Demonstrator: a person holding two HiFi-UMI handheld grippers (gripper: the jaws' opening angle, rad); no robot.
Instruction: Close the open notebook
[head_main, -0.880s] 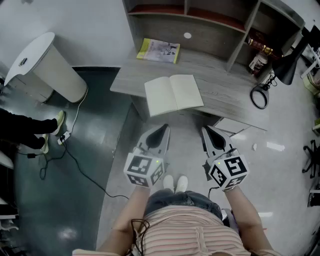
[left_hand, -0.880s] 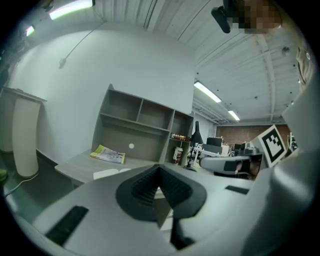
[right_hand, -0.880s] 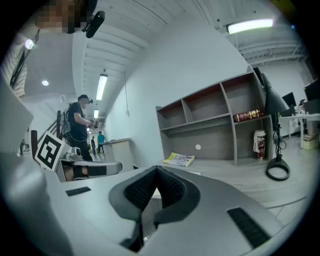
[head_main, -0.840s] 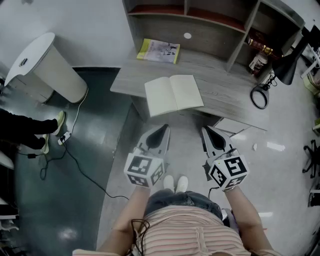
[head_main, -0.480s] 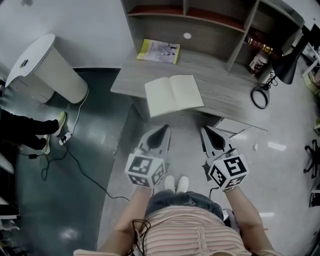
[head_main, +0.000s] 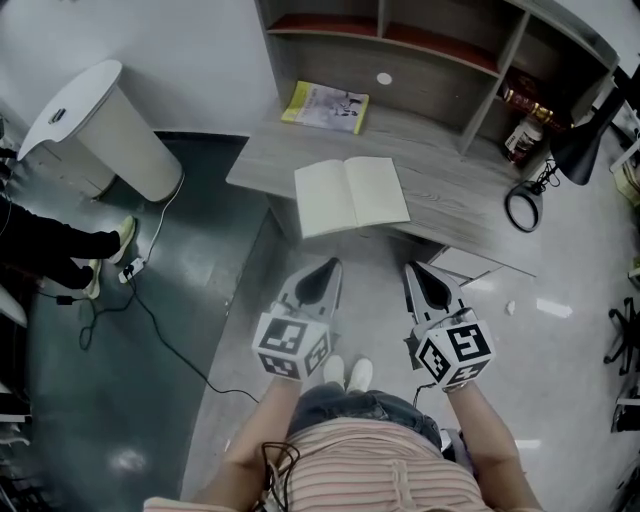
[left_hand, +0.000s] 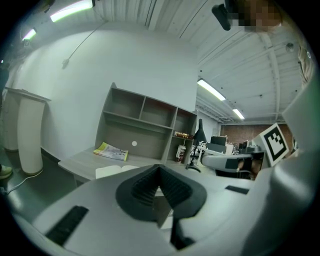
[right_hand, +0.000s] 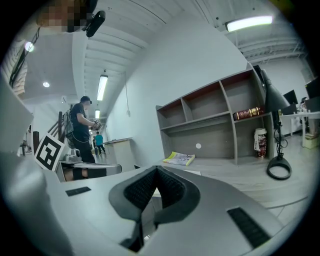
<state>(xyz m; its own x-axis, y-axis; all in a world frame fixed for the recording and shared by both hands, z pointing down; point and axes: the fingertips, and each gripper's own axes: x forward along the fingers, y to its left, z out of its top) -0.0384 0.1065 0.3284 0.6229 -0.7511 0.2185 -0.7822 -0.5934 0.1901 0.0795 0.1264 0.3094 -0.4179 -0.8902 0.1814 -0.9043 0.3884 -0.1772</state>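
Observation:
The open notebook (head_main: 350, 195) lies flat with blank cream pages on the grey desk (head_main: 450, 210), near its front edge. Both grippers hang in front of the desk over the floor, short of the notebook. My left gripper (head_main: 323, 268) points toward the notebook's left page, its jaws shut on nothing. My right gripper (head_main: 419, 271) points at the desk edge right of the notebook, also shut and empty. In the left gripper view the notebook (left_hand: 112, 171) shows pale beyond the left gripper (left_hand: 160, 168). The right gripper (right_hand: 157, 170) mostly hides the notebook in its own view.
A yellow booklet (head_main: 325, 106) lies at the desk's back left under the shelf unit (head_main: 420, 45). A black lamp (head_main: 578, 138), a cable loop (head_main: 522, 210) and a jar (head_main: 521, 138) sit at the right. A white bin (head_main: 95, 130) and floor cable (head_main: 160, 330) are left.
The head view has shifted slightly, so the desk sits a little lower in the picture. Both grippers hold the same place before the desk, still shut and empty.

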